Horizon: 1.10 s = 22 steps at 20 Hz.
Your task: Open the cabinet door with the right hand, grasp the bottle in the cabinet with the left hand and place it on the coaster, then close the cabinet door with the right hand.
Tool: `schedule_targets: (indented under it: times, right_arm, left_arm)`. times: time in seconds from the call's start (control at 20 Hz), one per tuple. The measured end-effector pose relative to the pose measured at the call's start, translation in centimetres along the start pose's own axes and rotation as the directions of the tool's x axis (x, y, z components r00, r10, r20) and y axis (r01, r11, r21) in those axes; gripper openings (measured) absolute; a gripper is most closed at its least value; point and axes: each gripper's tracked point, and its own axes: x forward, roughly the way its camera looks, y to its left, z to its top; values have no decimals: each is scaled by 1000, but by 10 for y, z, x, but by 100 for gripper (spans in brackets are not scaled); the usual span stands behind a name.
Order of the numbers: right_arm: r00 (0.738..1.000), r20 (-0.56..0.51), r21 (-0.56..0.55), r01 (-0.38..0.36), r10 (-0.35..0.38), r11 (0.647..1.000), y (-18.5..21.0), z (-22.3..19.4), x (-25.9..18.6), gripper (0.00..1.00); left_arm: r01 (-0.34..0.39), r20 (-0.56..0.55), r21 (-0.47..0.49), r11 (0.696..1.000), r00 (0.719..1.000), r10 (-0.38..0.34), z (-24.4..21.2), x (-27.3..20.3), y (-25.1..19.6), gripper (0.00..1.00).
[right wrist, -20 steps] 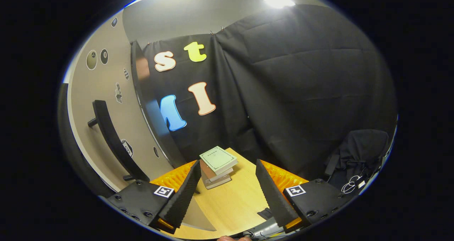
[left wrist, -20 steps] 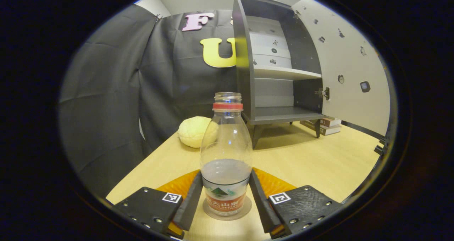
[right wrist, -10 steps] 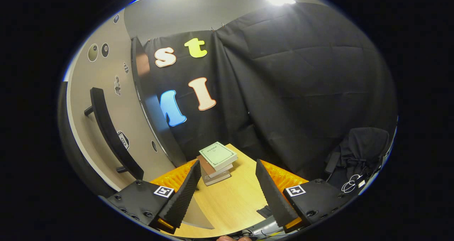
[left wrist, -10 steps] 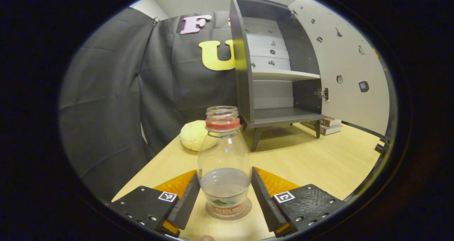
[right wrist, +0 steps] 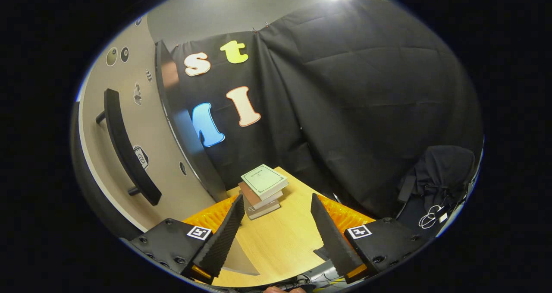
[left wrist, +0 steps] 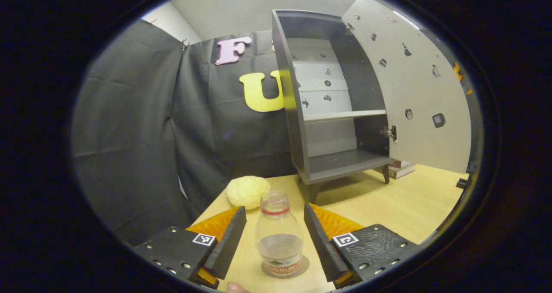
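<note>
Released since a second ago, the bottle (left wrist: 279, 237) stands upright on the coaster (left wrist: 307, 268) between the left gripper (left wrist: 274, 232)'s parted fingers, untouched. Behind, the cabinet (left wrist: 334, 107) stands open. Right gripper (right wrist: 276, 222), fingers apart, hovers beside the door's handle (right wrist: 125, 148).

Bottles: you have one bottle (left wrist: 279, 240), at 6 o'clock in the left gripper view.
Coasters: one coaster (left wrist: 303, 270) under it.
Cabinets: one cabinet (left wrist: 327, 107), at 1 o'clock, with one door (left wrist: 416, 90) and two shelf levels inside.
Door handles: one handle (right wrist: 127, 148), at 9 o'clock in your right gripper view.
Books: one stack of books (right wrist: 262, 190); you can count at least three.
Yellow round lumps: one lump (left wrist: 247, 191).
Grippers: two, the left gripper (left wrist: 274, 237) and the right gripper (right wrist: 276, 228).
Counters: one counter (left wrist: 401, 206).
</note>
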Motion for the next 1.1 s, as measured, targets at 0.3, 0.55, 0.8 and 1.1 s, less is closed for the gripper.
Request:
schedule_targets:
  times: [0.3,0.55,0.8,1.1]
  right_arm:
    - [1000,5,56,-7,6,998,-12,0,16,98]
    - [999,36,41,-37,36,998,-17,26,41,98]
    - [993,11,-93,-116,117,989,-5,31,42,98]
    - [966,11,-235,-248,258,940,26,53,34,93]
  left_arm:
    - [-18,77,-4,1000,997,18,79,-22,1,83]
    - [-29,62,-44,999,998,32,140,-37,-28,80]
    - [-19,44,-143,990,999,26,207,-39,-81,83]
    - [56,55,-135,989,997,-49,271,-35,-138,80]
